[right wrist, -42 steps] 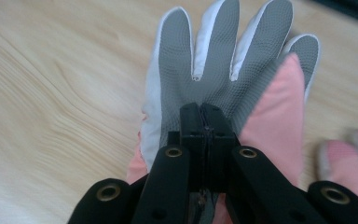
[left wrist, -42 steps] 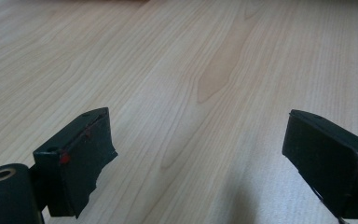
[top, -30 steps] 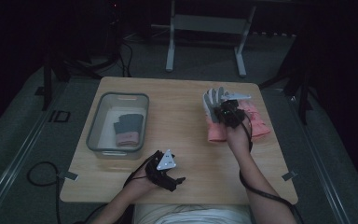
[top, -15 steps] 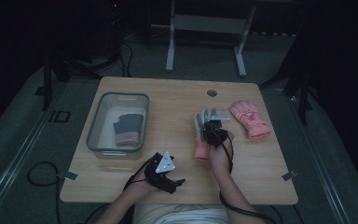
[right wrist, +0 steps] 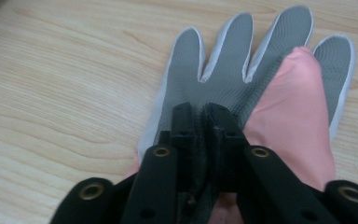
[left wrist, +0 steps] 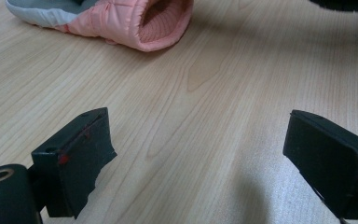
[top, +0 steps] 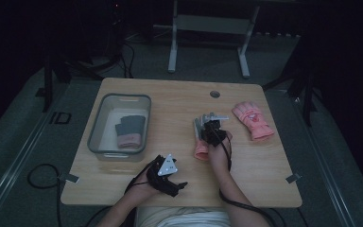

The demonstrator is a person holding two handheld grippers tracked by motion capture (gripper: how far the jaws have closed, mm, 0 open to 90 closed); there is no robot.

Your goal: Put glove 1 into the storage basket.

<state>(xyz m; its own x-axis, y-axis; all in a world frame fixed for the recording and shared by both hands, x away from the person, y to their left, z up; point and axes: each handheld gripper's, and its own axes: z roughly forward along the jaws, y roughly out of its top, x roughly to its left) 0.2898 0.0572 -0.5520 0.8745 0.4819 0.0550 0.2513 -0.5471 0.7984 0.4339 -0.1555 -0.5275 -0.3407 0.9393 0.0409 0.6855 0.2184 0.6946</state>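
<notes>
A pink glove with a grey palm (top: 202, 137) lies palm up mid-table, and my right gripper (top: 212, 128) is shut on its palm fabric. In the right gripper view the black jaws pinch the grey palm (right wrist: 219, 88), with the glove's fingers spread beyond them. A second pink glove (top: 252, 121) lies flat to the right. My left gripper (top: 171, 183) rests near the front edge, open, with nothing between its jaws. In the left gripper view the held glove's pink cuff (left wrist: 135, 23) lies ahead on the wood.
A clear plastic bin (top: 105, 109) stands on the table's left, with a dark grey and pink glove pair (top: 129, 132) inside. A small round hole (top: 214, 94) sits near the table's far edge. A metal stand (top: 208, 28) is behind the table.
My right gripper has dragged the grey-palmed glove from the far right, off the other pink glove, toward the table's middle and nearer the front. The left gripper has stayed put.
</notes>
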